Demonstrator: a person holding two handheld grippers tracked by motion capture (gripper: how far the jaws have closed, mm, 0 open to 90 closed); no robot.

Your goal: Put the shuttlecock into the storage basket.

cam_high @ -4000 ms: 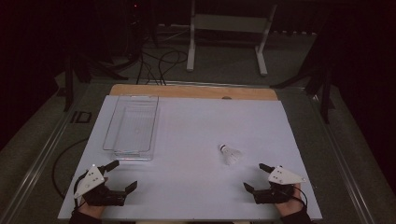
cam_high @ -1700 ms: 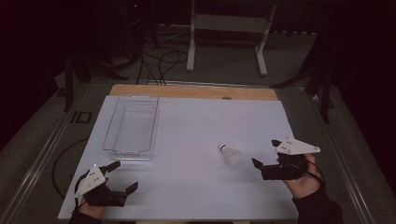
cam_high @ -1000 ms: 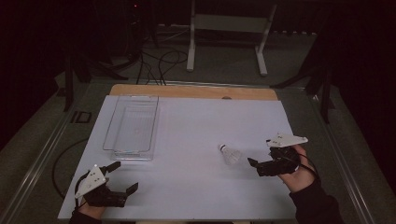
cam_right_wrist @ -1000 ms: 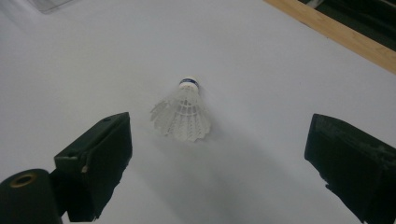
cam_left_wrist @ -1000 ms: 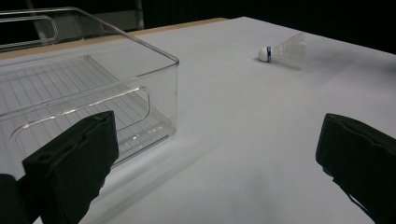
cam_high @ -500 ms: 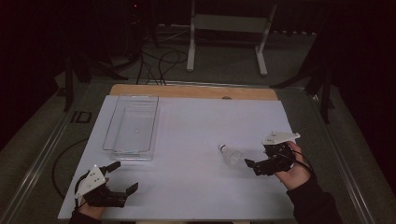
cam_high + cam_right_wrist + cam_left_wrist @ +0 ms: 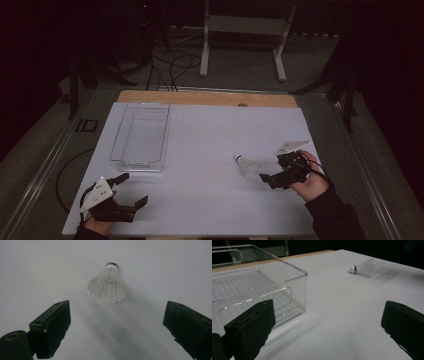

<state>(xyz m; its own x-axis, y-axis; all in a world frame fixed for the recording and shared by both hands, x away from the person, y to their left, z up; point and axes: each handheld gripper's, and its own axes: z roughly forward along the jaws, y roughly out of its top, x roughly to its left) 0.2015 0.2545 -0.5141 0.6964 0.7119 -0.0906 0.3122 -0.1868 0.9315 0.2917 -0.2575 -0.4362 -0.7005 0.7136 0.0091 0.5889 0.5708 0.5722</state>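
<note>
A white shuttlecock with a blue-banded cork lies on its side on the white table cover, right of centre. My right gripper is open just to its right, jaws pointing at it. In the right gripper view the shuttlecock lies a little beyond the wide-apart jaws of the right gripper, feathers toward me, touching neither jaw. My left gripper rests open at the front left corner. The left gripper faces the clear bin, with the shuttlecock farther off.
A clear plastic bin stands at the left of the table with nothing in it. A wooden strip runs along the far edge. Beyond the table, a metal stand and cables are on the dark floor.
My right gripper has left the front right corner, gone forward, then come left until it is close beside the shuttlecock. The left gripper and the shuttlecock have not moved.
</note>
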